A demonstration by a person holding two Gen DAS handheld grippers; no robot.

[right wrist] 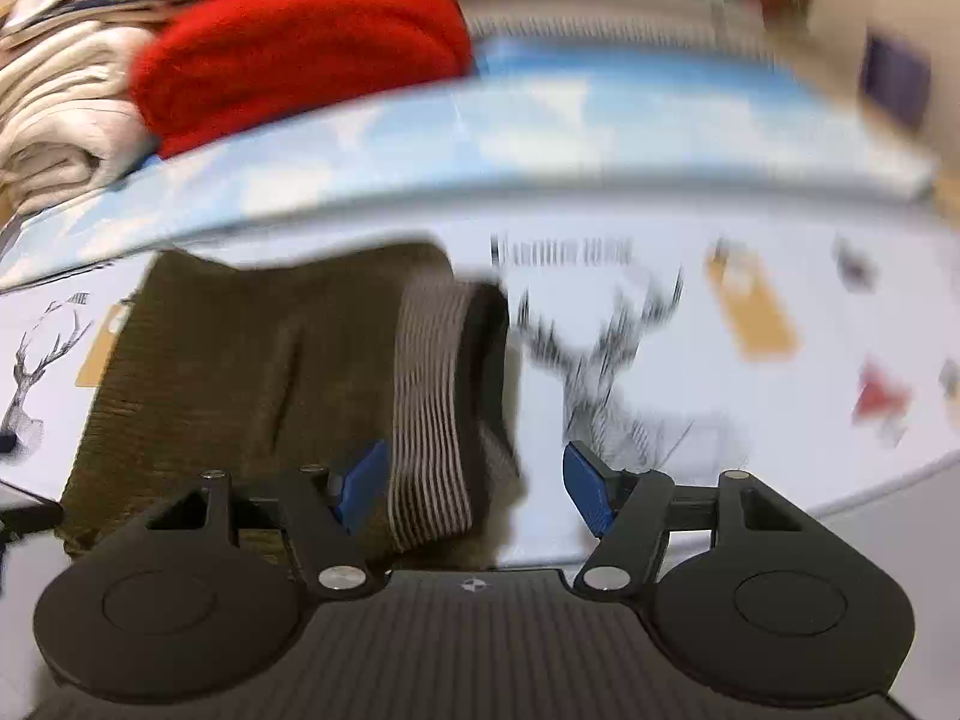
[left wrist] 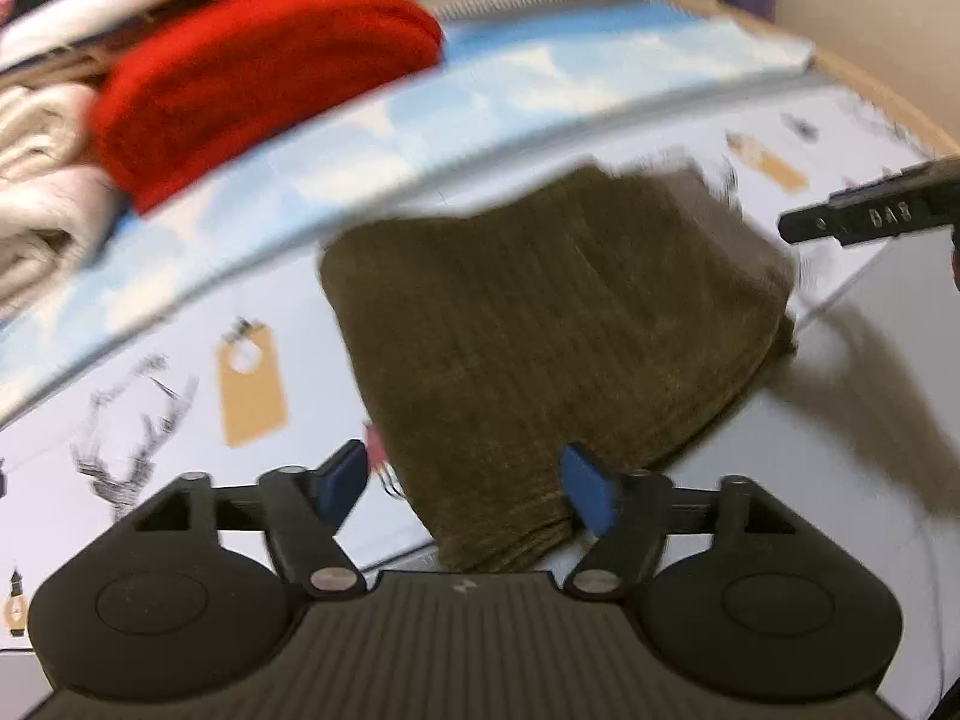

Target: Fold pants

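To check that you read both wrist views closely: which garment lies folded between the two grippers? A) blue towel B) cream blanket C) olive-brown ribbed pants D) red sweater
C: the olive-brown ribbed pants lie folded on the printed sheet, with both grippers open around their edges.

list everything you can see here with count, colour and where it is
folded pants: one, olive brown with a striped waistband, lying on the printed sheet just ahead of both grippers
red garment: one, red, folded, far left on the stack
pale garments: several, cream and white, exact count unclear, piled left of and behind the red one
blue cloth: one, sky blue with white patches, lying between the stack and the pants
printed sheet: one, white with deer and tag prints, covering the work surface
left gripper: one, black with blue pads, open, nothing held
right gripper: one, black with blue pads, open, nothing held
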